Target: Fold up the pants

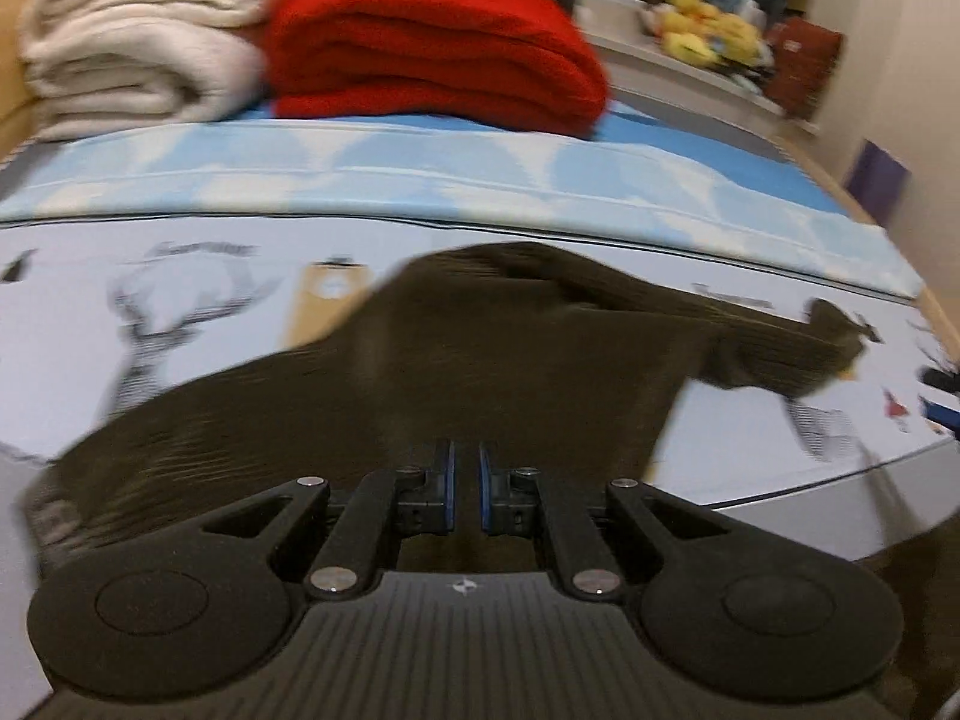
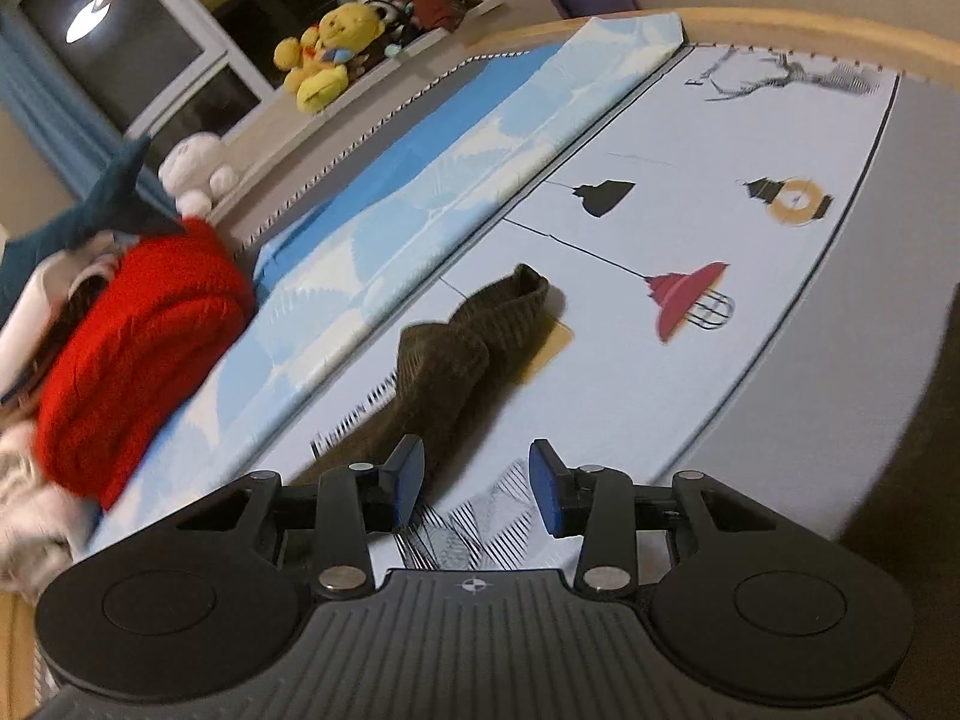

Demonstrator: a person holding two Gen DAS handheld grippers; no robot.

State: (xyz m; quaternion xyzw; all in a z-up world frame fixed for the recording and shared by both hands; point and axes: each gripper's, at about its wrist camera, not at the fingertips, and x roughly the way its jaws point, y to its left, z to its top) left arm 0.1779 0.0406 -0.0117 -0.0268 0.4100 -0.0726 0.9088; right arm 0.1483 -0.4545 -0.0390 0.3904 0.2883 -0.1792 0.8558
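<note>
Here my left gripper (image 1: 467,489) was clamped on the brown pants (image 1: 420,360). Only the right view showed my right gripper (image 2: 477,495), fingers apart over the printed sheet (image 2: 690,240), holding nothing.

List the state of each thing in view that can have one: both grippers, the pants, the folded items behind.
Left gripper: shut on the dark brown corduroy pants.
Right gripper: open, nothing between its pads.
Dark brown corduroy pants: bunched, not yet folded flat.
Red knitted blanket: folded.
Cream fleece blanket: folded.
</note>
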